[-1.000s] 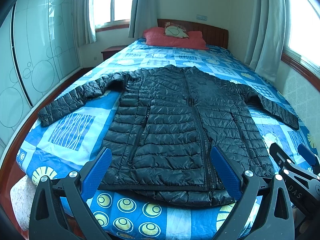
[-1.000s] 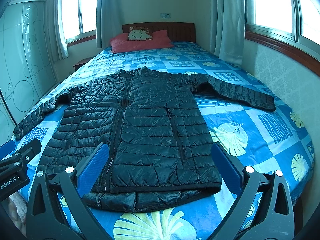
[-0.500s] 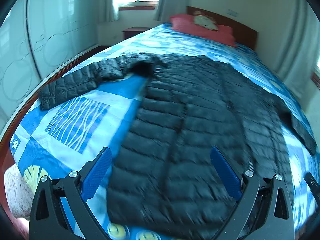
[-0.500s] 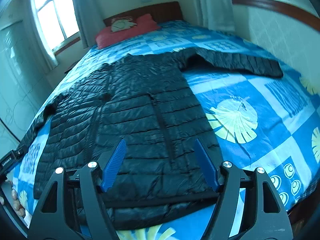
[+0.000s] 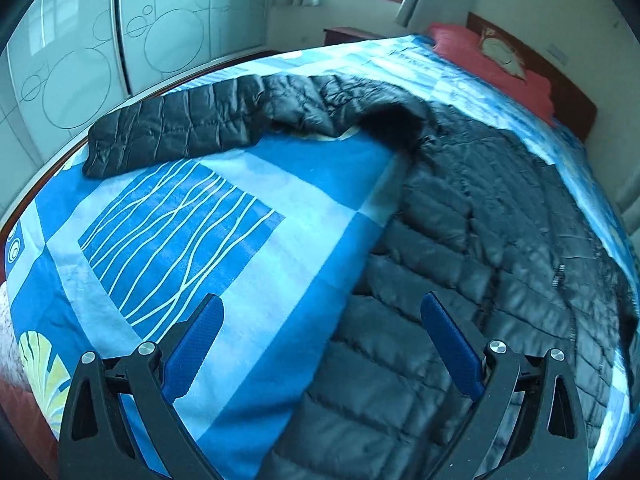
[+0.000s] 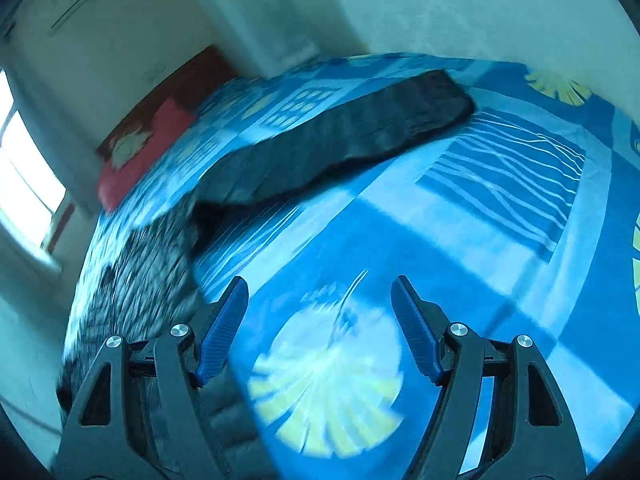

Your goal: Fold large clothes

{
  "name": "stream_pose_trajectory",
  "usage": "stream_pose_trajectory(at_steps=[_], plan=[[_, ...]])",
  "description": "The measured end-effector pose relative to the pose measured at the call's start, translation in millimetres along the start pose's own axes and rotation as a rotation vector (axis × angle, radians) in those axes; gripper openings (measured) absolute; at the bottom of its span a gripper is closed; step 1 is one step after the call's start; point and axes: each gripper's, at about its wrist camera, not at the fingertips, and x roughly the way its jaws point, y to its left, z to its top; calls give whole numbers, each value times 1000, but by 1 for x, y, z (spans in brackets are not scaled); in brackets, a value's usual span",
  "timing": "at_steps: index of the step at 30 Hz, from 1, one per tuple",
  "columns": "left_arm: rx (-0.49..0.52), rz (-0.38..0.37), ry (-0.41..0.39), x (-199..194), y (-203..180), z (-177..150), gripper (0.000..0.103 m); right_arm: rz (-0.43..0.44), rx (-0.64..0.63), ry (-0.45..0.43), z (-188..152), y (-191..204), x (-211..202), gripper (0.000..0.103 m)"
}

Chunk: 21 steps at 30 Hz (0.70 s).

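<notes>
A black quilted puffer jacket (image 5: pixel 480 248) lies spread flat on the blue patterned bedspread (image 5: pixel 224 240). Its left sleeve (image 5: pixel 180 128) stretches out toward the bed's left edge. My left gripper (image 5: pixel 320 320) is open and empty, hovering over the jacket's left side edge. In the blurred right wrist view the jacket's right sleeve (image 6: pixel 360 140) stretches out to the right and its body (image 6: pixel 136 264) lies at the left. My right gripper (image 6: pixel 320 304) is open and empty above the bare bedspread (image 6: pixel 460 232), just right of the jacket's body.
A red pillow (image 5: pixel 492 56) lies against the wooden headboard (image 5: pixel 568 88). White wardrobe doors (image 5: pixel 80 52) stand left of the bed. A wooden nightstand (image 5: pixel 348 34) stands by the window wall. A pale wall (image 6: pixel 440 8) runs along the bed's right side.
Both grippers have swung outward and moved lower over the bed: the left toward the jacket's left sleeve side, the right toward its right sleeve side. The right jaws are narrower than a second ago.
</notes>
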Motion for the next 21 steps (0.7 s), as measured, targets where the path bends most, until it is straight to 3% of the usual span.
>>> stream_pose_trajectory(at_steps=[6, 12, 21], plan=[[3, 65, 44, 20, -4, -5, 98, 38, 200, -51, 51, -53, 44, 74], [11, 94, 86, 39, -4, -12, 98, 107, 351, -59, 75, -86, 93, 74], [44, 140, 83, 43, -13, -14, 99, 71, 290, -196, 106, -85, 122, 74]])
